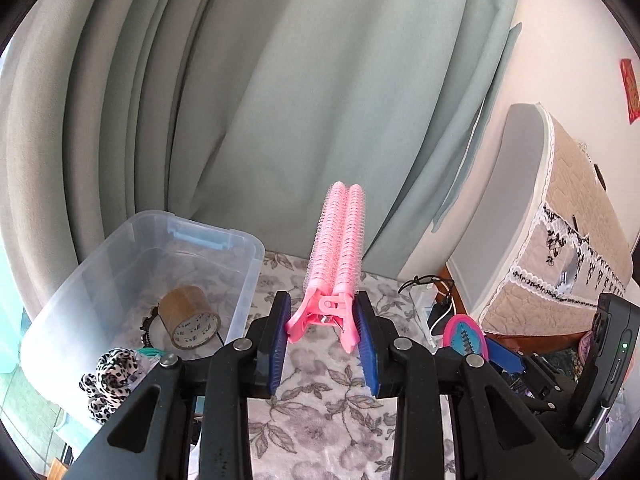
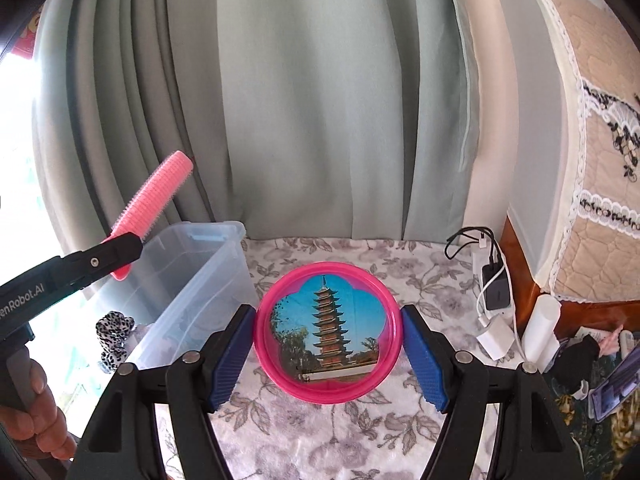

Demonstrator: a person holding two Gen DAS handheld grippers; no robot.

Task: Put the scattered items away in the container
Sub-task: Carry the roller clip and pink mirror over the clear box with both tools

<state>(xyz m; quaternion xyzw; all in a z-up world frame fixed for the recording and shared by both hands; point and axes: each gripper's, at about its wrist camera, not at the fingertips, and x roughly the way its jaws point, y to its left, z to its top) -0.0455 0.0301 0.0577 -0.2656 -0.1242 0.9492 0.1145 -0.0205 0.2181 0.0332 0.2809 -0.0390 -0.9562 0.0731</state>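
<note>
Left gripper [image 1: 324, 330] clamps pink hair-roller clip [image 1: 338, 248] by handles, raised just right of clear container [image 1: 240, 240]. Right gripper [image 2: 328, 346] grips round pink mirror [image 2: 328, 332] by rim, right of container, above floral surface [image 2: 320, 440]. Tape roll [image 1: 188, 316] inside container.

Left gripper [image 1: 325, 330] raised and angled downward, blue pads clamped on the handle end of a pink hair-roller clip [image 1: 335, 258], right gripper [image 2: 329, 354] likewise angled down, pads pressed against both edges of a round pink mirror [image 2: 328, 333], bare hand [image 2: 38, 412] wrapped round the left grip.
</note>
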